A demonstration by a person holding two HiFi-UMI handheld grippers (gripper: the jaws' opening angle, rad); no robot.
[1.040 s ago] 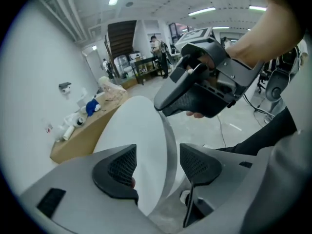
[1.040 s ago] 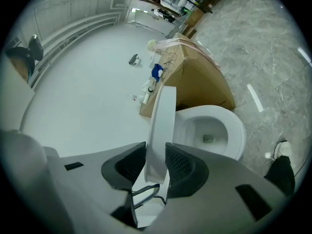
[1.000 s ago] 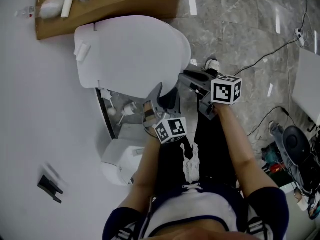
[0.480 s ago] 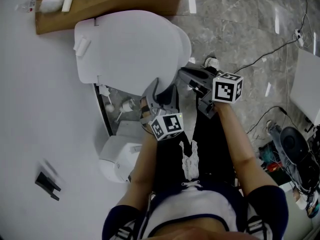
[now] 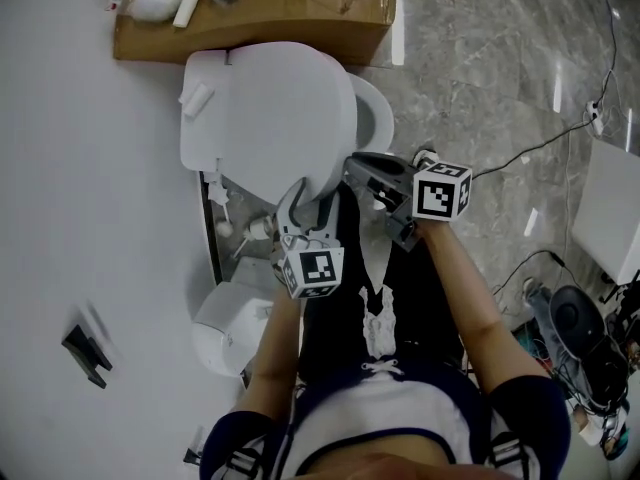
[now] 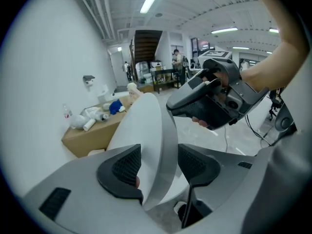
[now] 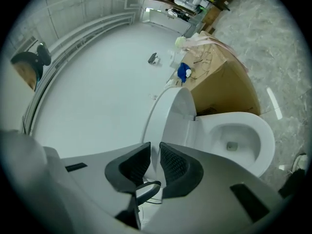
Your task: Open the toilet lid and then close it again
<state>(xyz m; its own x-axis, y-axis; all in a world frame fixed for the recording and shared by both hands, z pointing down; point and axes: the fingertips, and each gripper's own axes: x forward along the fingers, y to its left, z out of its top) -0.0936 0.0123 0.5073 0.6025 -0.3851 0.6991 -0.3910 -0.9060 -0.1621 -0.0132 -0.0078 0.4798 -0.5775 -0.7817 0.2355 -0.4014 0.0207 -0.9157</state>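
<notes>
The white toilet lid (image 5: 270,108) stands partly raised over the bowl (image 5: 377,118). My right gripper (image 5: 352,163) is shut on the lid's near edge, its jaws still closing a little. In the right gripper view the lid (image 7: 168,113) runs down into the narrow gap of the gripper (image 7: 155,162), with the open bowl (image 7: 234,135) to the right. My left gripper (image 5: 310,193) straddles the same edge further left. Its jaws are closing around the lid (image 6: 146,126). There the left gripper (image 6: 156,165) has one pad against the lid, and a slit shows at the other.
A cardboard box (image 5: 260,13) with bottles and cloths on top stands behind the toilet. Exposed pipework (image 5: 235,228) and a white unit (image 5: 225,328) sit left of my legs. Cables (image 5: 540,138) cross the stone floor at the right. A small black object (image 5: 85,353) lies at the lower left.
Both grippers have risen with the lid, which now tilts steeper and uncovers more of the bowl's rim. The right jaws have narrowed onto the lid's edge.
</notes>
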